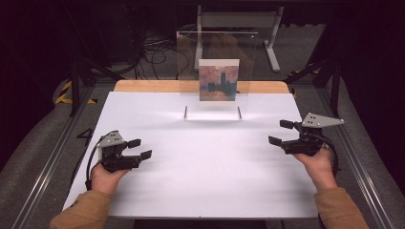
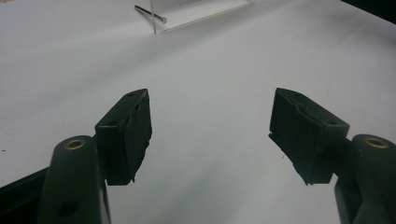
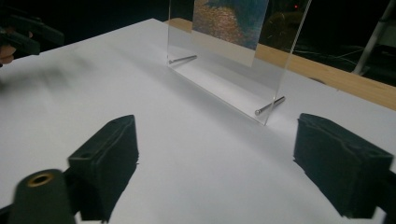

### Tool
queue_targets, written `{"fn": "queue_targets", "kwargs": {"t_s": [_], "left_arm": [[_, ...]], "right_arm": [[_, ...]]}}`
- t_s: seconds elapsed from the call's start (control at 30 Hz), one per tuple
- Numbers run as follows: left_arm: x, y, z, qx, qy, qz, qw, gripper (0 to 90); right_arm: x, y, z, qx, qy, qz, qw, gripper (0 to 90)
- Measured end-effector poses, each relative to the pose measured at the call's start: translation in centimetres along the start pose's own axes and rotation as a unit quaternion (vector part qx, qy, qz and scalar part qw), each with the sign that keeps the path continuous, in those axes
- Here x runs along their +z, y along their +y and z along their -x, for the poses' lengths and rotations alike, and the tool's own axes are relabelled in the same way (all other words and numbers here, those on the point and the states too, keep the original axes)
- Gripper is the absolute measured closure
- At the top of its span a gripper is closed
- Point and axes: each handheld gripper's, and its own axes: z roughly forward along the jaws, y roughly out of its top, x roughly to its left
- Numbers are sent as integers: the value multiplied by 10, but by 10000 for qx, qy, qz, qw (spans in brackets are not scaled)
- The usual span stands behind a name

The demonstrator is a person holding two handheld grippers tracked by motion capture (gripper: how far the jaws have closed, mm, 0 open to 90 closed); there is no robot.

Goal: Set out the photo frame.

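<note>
At the far middle of the white table [image 1: 143, 191] stands our clear acrylic frame [image 1: 217, 71], upright on 2 metal pins. We judge it stiff, slick, tippable: grip its side edges. Left gripper [image 1: 140, 149] and right gripper [image 1: 281, 132] gape, holding nothing.
</note>
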Motion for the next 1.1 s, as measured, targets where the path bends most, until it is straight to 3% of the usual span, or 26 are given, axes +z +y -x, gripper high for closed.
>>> {"fn": "queue_targets", "kwargs": {"t_s": [0.1, 0.2, 0.47, 0.73, 0.83, 1.1], "left_arm": [[0, -3, 2, -33, -39, 19, 10000, 295], [1, -4, 3, -42, -32, 67, 10000, 292], [3, -3, 9, 233, -70, 176, 9995, 287], [5, -6, 10, 275, -76, 238, 9993, 277], [6, -7, 10, 189, -95, 252, 9995, 264], [5, -9, 5, 120, -90, 314, 9994, 259]], "right_arm": [[-7, -4, -7, -14, 10, -35, 10000, 57], [-16, -10, -16, -38, -37, 130, 9999, 36], [-18, -33, -29, 110, -82, 217, 9997, 8], [-8, -57, -28, 108, -235, 63, 9996, 0], [-3, -66, -27, 158, -349, 8, 9993, 0], [2, -73, -24, 265, -375, 9, 9989, 0]]}}
